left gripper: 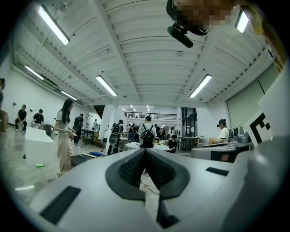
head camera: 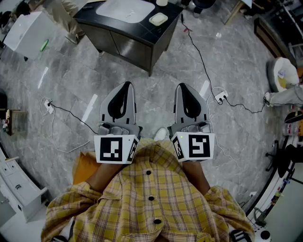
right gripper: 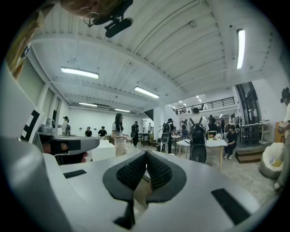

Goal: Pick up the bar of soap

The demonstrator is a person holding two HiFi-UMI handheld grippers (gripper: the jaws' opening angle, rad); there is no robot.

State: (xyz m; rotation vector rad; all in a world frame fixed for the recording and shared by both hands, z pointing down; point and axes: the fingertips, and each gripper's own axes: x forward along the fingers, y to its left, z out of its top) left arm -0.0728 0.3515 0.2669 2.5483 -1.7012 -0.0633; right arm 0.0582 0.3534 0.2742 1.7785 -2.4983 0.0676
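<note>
— How are the claws seen?
— The left claw (head camera: 126, 85) and the right claw (head camera: 182, 86) are both pressed shut and empty, held side by side above the floor (head camera: 71, 85).
— Where is the bar of soap (head camera: 158, 19) found?
— It is seen on the dark worktop (head camera: 142, 29), just beside a white basin (head camera: 125, 9), well apart from both claws.
</note>
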